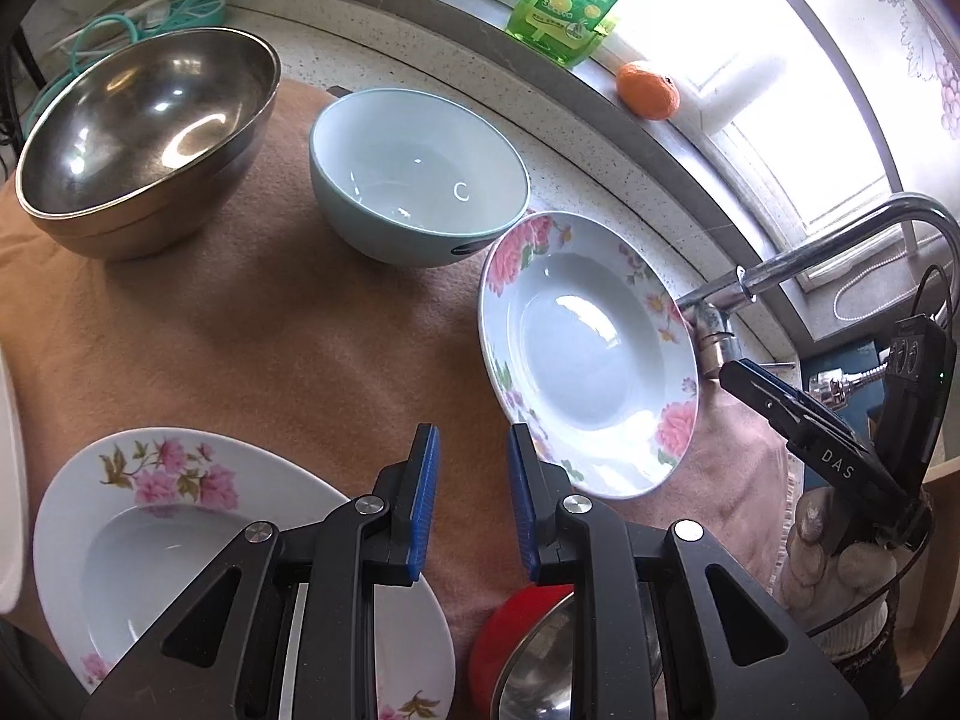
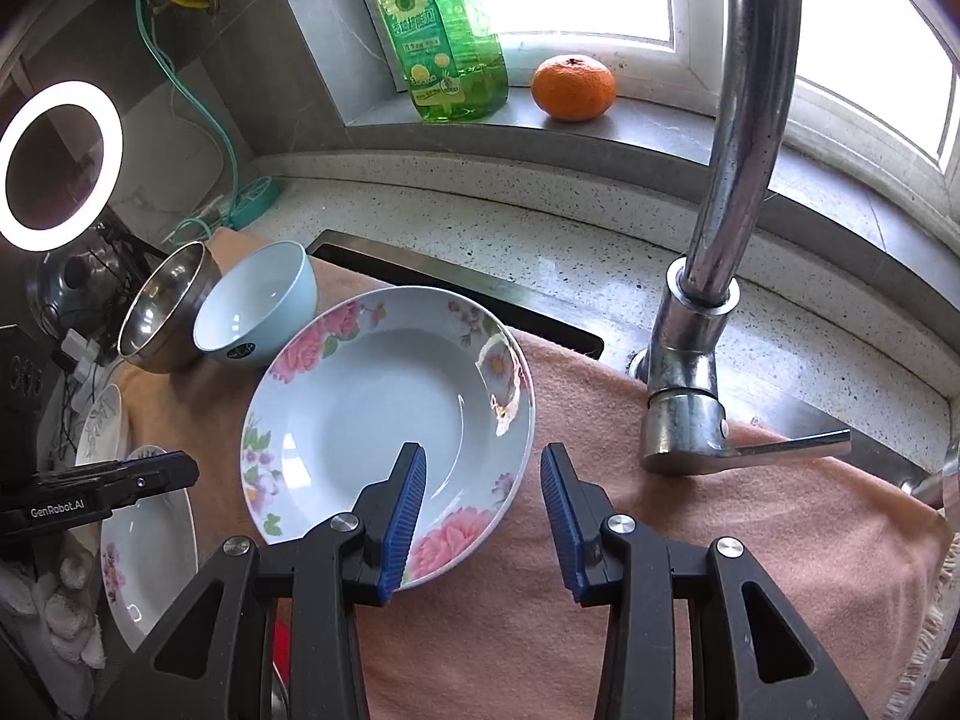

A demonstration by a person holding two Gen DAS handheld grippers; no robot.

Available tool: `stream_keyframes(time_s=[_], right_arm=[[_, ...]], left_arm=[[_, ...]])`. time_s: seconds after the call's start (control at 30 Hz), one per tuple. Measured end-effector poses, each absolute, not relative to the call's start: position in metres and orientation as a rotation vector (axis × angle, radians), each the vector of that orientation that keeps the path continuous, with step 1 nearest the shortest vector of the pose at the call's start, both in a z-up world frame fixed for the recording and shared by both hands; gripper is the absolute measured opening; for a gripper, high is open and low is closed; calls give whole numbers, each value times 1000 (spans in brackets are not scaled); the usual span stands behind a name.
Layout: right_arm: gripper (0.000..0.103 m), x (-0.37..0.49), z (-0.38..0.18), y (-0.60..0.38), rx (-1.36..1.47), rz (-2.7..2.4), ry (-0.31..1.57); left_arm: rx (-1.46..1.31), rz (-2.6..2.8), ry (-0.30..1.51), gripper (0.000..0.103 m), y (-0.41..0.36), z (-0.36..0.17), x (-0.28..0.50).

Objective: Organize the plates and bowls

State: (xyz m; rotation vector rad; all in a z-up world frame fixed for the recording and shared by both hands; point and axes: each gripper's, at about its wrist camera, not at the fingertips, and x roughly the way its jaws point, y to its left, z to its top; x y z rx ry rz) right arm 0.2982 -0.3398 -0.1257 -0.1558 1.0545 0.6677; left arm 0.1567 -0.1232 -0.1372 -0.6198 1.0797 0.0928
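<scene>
Blue ribbed pads line both tools, and on neither do they close on anything: the left gripper [image 1: 471,504] hangs with its fingers parted over bare cloth, and the right gripper [image 2: 483,516] has its fingers spread wide, the left one overlapping the near rim of the pink-flowered plate [image 2: 384,408] in the picture, though I cannot tell whether it touches. Judging by how things lie, the sorting is barely begun, since nothing of a kind is stacked yet. Nearest the left gripper sit a second floral plate [image 1: 180,516], flat on the peach towel [image 1: 300,360] that covers the table, and beside it a red-rimmed steel dish [image 1: 528,654], mostly hidden under the tool. The pink-flowered plate lies a little further off toward the tap, apart from its twin, so joining the two plates looks like the step in hand. Beyond them the pale blue bowl [image 1: 414,180] and the steel bowl [image 1: 150,138] stand upright, just beside each other and not nested. Both tools point forward and down over the towel, the right one low at the plate's edge beside the chrome faucet [image 2: 714,300]. On the sill at the back stand green soap bottles [image 2: 444,36] and an orange [image 2: 573,87].
</scene>
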Motion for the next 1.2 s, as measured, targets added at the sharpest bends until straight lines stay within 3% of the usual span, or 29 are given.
stream_keyframes(time_s=[0.5,1.2], right_arm=[[27,327,-148,-326,-224,672,1093],[27,338,-167,-307,-275,673,1144]], left_arm=[[-613,83,1118,21,-128,-156,183],[-599,63,1135,21,-128,-160,192]])
